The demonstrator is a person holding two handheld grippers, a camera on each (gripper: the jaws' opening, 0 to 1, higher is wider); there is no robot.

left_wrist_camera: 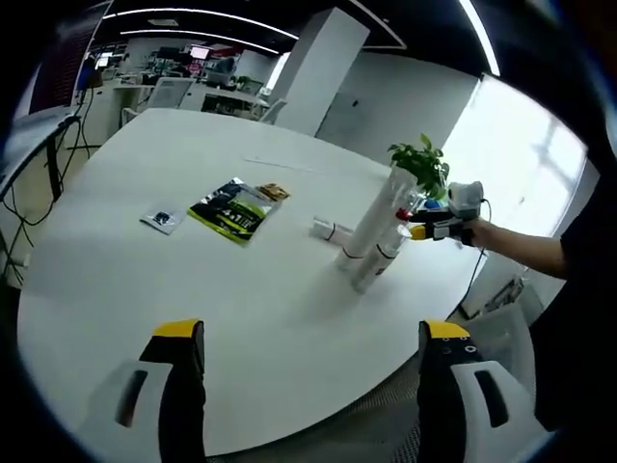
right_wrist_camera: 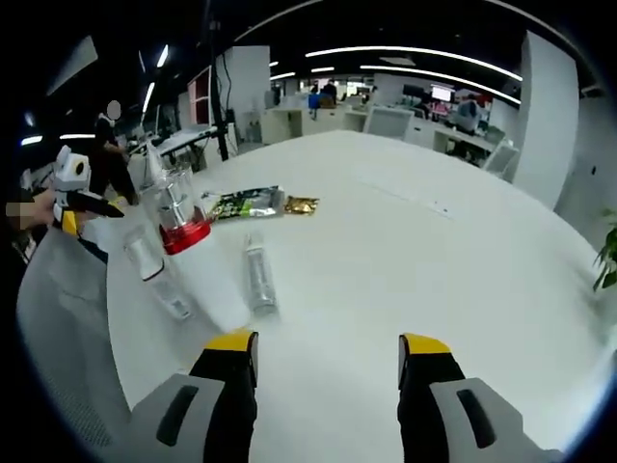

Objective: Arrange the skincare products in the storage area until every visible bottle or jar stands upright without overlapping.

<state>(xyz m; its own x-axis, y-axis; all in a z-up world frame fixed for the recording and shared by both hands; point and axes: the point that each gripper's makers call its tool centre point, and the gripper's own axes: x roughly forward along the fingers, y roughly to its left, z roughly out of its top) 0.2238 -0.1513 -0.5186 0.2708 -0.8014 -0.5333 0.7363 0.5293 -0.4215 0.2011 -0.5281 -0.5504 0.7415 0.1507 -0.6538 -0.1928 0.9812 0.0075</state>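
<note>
Jaws on your left gripper [left_wrist_camera: 313, 352] stood wide apart with nothing between them, hovering over the near edge of the white table [left_wrist_camera: 193, 289]; same for your right gripper [right_wrist_camera: 328, 357], spread wide and empty above the table [right_wrist_camera: 434, 251]. Skincare products sat in a cluster: in the right gripper view a clear bottle with a red band [right_wrist_camera: 180, 214] stood upright, a clear tube [right_wrist_camera: 258, 273] lay flat just beside it, and a smaller bottle [right_wrist_camera: 154, 270] lay near the table edge; in the left gripper view two tall white bottles [left_wrist_camera: 371, 227] were touching side by side, near a potted plant [left_wrist_camera: 421, 166]. Green packet [left_wrist_camera: 231, 209] lay flat, well apart from the bottles; whether the smaller bottle touched the red-banded one, I couldn't tell.
</note>
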